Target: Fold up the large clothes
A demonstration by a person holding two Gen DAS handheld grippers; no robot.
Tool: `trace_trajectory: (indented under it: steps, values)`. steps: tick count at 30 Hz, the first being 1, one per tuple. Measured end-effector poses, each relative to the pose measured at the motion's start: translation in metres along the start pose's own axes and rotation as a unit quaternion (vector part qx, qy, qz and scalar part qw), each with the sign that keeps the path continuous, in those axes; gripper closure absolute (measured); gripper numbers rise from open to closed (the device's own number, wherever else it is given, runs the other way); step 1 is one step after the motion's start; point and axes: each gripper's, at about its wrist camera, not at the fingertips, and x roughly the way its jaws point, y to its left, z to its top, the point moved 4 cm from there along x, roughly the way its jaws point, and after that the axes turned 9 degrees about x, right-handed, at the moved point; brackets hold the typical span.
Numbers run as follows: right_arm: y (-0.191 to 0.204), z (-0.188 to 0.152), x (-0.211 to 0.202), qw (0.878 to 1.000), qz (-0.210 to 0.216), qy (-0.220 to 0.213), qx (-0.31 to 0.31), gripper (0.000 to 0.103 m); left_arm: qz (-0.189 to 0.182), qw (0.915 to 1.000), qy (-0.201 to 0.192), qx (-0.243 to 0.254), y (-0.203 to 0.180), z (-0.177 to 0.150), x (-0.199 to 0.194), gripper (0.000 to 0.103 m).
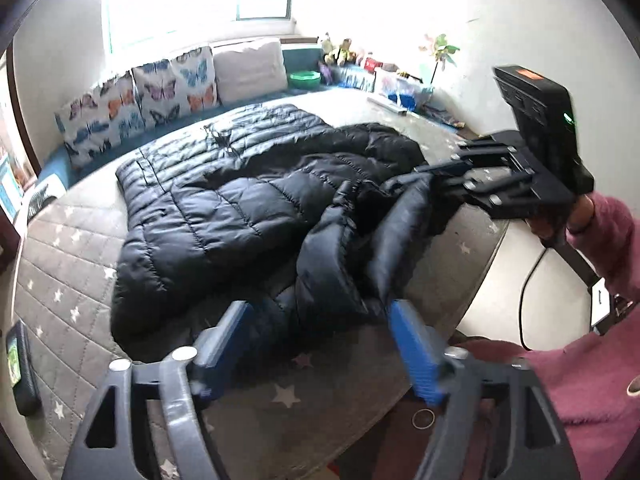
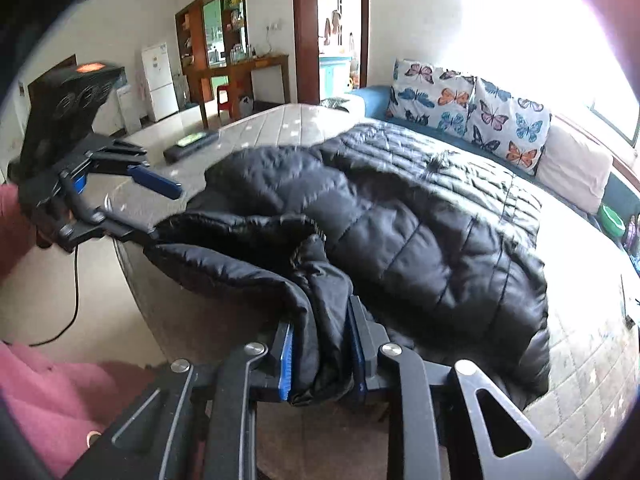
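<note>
Right tool [image 2: 320, 354] is pinching a fold of the jacket [image 2: 400, 220]: in the right wrist view the black fabric is bunched tight between both blue pads [image 2: 286, 364], no gap. Left tool [image 1: 320, 344] is spread wide with nothing between its pads [image 1: 414, 352]; in its own view the fabric lies just past the tips, not touched.

Jacket is on the bed [image 1: 72, 280], a black quilted puffer. The flat body runs away from me toward the pillows [image 1: 136, 108]; the rumpled end, with a sleeve [image 1: 396, 232] bunched up, is at the near edge by me. So the long axis runs roughly near edge to pillows, a bit diagonal in both views.

Key relation: the piece the right tool holds is at the near-right corner of the bed, lifted clear of the mattress, with the rest trailing forward and to the left of that tool. The left tool sits at the near edge too, left of the right one, with the loose heap straight ahead and below its tips. My read: the left is nearer the free near-left part, so it takes the second grip there before any fold goes forward.

Count:
- jacket: one
- tools: two, one loaded, one empty
- butterfly pillows: three, plus one plain pillow [image 1: 250, 68]
- green bowl [image 1: 305, 78] at the far side: one
- phone-like slab [image 2: 190, 144] on the bed: one

Pink sleeve [image 1: 612, 240] is behind the right tool.
</note>
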Motion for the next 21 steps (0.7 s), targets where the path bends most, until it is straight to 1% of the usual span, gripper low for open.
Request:
trace_trajectory:
  steps: [2,6,8,11,14,15,16,17,18,19,21]
  values:
    - [0.0,0.007,-0.003,1.0,-0.001,-0.008,0.003,0.078,0.009,0.9998,-0.004,0.018,-0.006,-0.005,-0.001,0.018]
    - [-0.007,0.024,0.001,1.0,-0.008,-0.019,0.012,0.079,0.058,0.9962,0.008,0.064,-0.018,-0.012,0.014,0.018]
    - [-0.011,0.028,0.002,1.0,-0.009,-0.022,0.019,0.079,0.09,0.9916,0.013,0.092,-0.022,-0.017,0.027,0.018]
    - [-0.015,0.036,0.0,0.999,-0.01,-0.03,0.025,0.08,0.12,0.9849,0.023,0.122,-0.024,-0.023,0.045,0.018]
    - [-0.018,0.042,-0.001,0.999,-0.012,-0.036,0.027,0.08,0.159,0.9751,0.025,0.153,-0.022,-0.027,0.061,0.02]
    - [-0.019,0.044,-0.001,0.999,-0.011,-0.038,0.03,0.08,0.166,0.9732,0.022,0.157,-0.021,-0.028,0.063,0.025]
    - [-0.02,0.045,-0.001,0.999,-0.01,-0.04,0.031,0.08,0.177,0.9709,0.016,0.16,-0.019,-0.028,0.065,0.034]
    - [-0.019,0.045,-0.001,0.998,-0.01,-0.043,0.033,0.08,0.182,0.9704,0.012,0.159,-0.018,-0.027,0.064,0.041]
    - [-0.019,0.046,-0.002,0.998,-0.009,-0.046,0.032,0.08,0.184,0.9711,0.006,0.152,-0.015,-0.025,0.063,0.056]
    - [-0.018,0.044,-0.002,0.998,-0.009,-0.049,0.032,0.081,0.171,0.9759,0.0,0.135,-0.012,-0.023,0.061,0.066]
    - [-0.017,0.041,-0.006,0.997,-0.008,-0.059,0.038,0.082,0.164,0.9797,-0.015,0.114,-0.009,-0.023,0.056,0.075]
